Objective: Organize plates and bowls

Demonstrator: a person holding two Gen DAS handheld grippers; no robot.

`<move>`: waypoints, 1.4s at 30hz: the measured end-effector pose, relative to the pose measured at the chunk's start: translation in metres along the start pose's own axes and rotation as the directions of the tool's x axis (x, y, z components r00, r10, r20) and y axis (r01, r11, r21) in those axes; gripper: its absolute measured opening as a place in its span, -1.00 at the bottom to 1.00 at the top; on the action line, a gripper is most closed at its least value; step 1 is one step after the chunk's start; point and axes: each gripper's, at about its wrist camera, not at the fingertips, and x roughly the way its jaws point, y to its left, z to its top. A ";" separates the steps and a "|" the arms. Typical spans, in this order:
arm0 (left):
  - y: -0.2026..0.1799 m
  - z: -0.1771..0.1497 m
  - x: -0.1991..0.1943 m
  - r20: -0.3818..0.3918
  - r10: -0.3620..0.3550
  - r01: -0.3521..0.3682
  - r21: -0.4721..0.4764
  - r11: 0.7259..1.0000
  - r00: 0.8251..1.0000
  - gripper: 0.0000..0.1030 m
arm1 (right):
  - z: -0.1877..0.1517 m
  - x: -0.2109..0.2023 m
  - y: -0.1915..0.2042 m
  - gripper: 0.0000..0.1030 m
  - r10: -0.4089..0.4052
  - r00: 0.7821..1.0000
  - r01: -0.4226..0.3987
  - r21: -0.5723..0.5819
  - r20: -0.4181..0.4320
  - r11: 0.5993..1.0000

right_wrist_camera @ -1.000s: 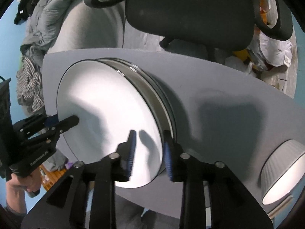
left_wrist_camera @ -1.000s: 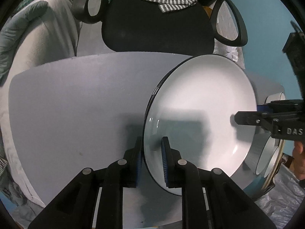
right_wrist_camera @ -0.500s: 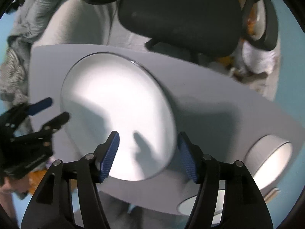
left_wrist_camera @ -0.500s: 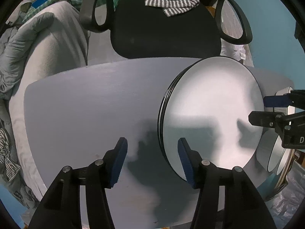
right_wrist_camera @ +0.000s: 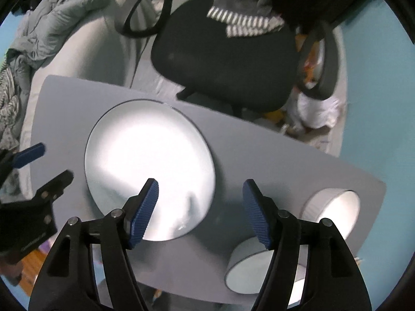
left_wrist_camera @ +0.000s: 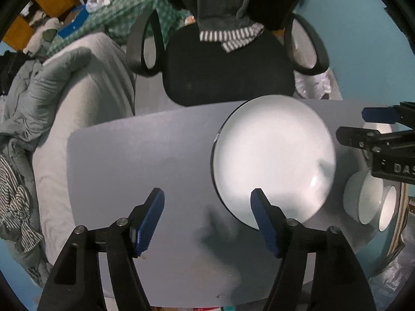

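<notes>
A stack of white plates with dark rims (left_wrist_camera: 272,155) lies flat on the grey table (left_wrist_camera: 135,160); it also shows in the right wrist view (right_wrist_camera: 147,160). My left gripper (left_wrist_camera: 207,220) is open and empty, above the table near the stack's left front edge. My right gripper (right_wrist_camera: 199,210) is open and empty, above the stack's right front edge. Two white bowls (right_wrist_camera: 334,207) (right_wrist_camera: 249,267) stand at the table's right end, also in the left wrist view (left_wrist_camera: 363,199). Each gripper shows in the other's view (left_wrist_camera: 373,129) (right_wrist_camera: 44,165).
A black office chair (left_wrist_camera: 228,67) with striped cloth on its back stands behind the table. A bed with grey bedding (left_wrist_camera: 52,98) is at the left. A teal wall (left_wrist_camera: 363,39) is at the right.
Both grippers let go of the plate, opened wide and pulled back up. The plate, held tilted before, now lies flat on the stack.
</notes>
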 end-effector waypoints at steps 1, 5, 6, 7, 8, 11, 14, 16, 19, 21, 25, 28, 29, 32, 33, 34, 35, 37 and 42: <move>-0.003 -0.002 -0.005 0.009 -0.001 0.001 0.000 1.000 1.000 0.37 | -0.003 -0.006 -0.001 0.30 -0.016 1.000 0.016 -0.001 0.021 1.000; -0.012 -0.011 -0.028 0.042 -0.017 0.017 0.005 1.000 0.999 0.37 | -0.016 -0.028 -0.003 0.30 -0.052 0.994 0.051 0.015 0.092 0.999; -0.013 -0.012 -0.032 0.046 -0.023 0.022 0.006 1.000 0.999 0.37 | -0.021 -0.035 -0.003 0.30 -0.061 0.992 0.059 0.021 0.111 0.998; -0.017 -0.015 -0.037 0.053 -0.033 0.033 0.006 0.999 0.998 0.37 | -0.024 -0.039 -0.005 0.30 -0.068 0.990 0.065 0.026 0.125 0.998; -0.020 -0.017 -0.045 0.065 -0.049 0.049 0.007 0.999 0.997 0.37 | -0.028 -0.044 -0.007 0.30 -0.074 0.988 0.070 0.031 0.138 0.997; -0.027 -0.021 -0.059 0.093 -0.060 0.059 0.017 0.998 0.994 0.43 | -0.040 -0.060 -0.012 0.31 -0.081 0.983 0.073 0.054 0.165 0.996; -0.036 -0.025 -0.073 0.120 -0.064 0.060 0.042 0.997 0.991 0.43 | -0.056 -0.074 -0.019 0.31 -0.078 0.980 0.063 0.086 0.185 0.994; -0.041 -0.028 -0.083 0.135 -0.076 0.070 0.054 0.996 0.988 0.43 | -0.067 -0.081 -0.022 0.31 -0.080 0.977 0.060 0.103 0.196 0.993; -0.048 -0.033 -0.097 0.157 -0.086 0.075 0.070 0.995 0.984 0.43 | -0.082 -0.092 -0.029 0.31 -0.095 0.971 0.066 0.137 0.219 0.988; -0.053 -0.034 -0.107 0.177 -0.091 0.077 0.087 0.993 0.980 0.43 | -0.095 -0.100 -0.034 0.31 -0.113 0.965 0.074 0.169 0.235 0.983; -0.066 -0.039 -0.127 0.214 -0.106 0.079 0.129 0.988 0.971 0.43 | -0.120 -0.116 -0.044 0.31 -0.113 0.957 0.047 0.238 0.269 0.970; -0.077 -0.042 -0.143 0.239 -0.127 0.091 0.157 0.983 0.963 0.43 | -0.139 -0.129 -0.052 0.31 -0.117 0.948 0.030 0.286 0.295 0.958; -0.081 -0.043 -0.150 0.249 -0.138 0.097 0.168 0.981 0.959 0.43 | -0.145 -0.134 -0.054 0.31 -0.125 0.944 0.029 0.302 0.304 0.953; -0.089 -0.045 -0.164 0.280 -0.159 0.106 0.196 0.975 0.947 0.43 | -0.165 -0.148 -0.061 0.31 -0.150 0.930 0.022 0.354 0.336 0.935; -0.093 -0.046 -0.168 0.291 -0.163 0.105 0.206 0.973 0.943 0.43 | -0.172 -0.153 -0.066 0.31 -0.154 0.925 0.014 0.375 0.347 0.927; -0.096 -0.046 -0.172 0.300 -0.168 0.104 0.219 0.970 0.939 0.43 | -0.180 -0.157 -0.069 0.31 -0.158 0.922 0.006 0.396 0.353 0.918; -0.101 -0.046 -0.175 0.306 -0.174 0.103 0.235 0.967 0.936 0.43 | -0.185 -0.159 -0.073 0.31 -0.164 0.920 0.002 0.414 0.356 0.910; -0.108 -0.048 -0.180 0.311 -0.184 0.103 0.258 0.961 0.932 0.43 | -0.198 -0.165 -0.080 0.31 -0.178 0.915 -0.008 0.456 0.363 0.890; -0.126 -0.051 -0.185 0.311 -0.220 0.118 0.316 0.941 0.925 0.43 | -0.231 -0.175 -0.092 0.31 -0.221 0.906 -0.010 0.541 0.360 0.841</move>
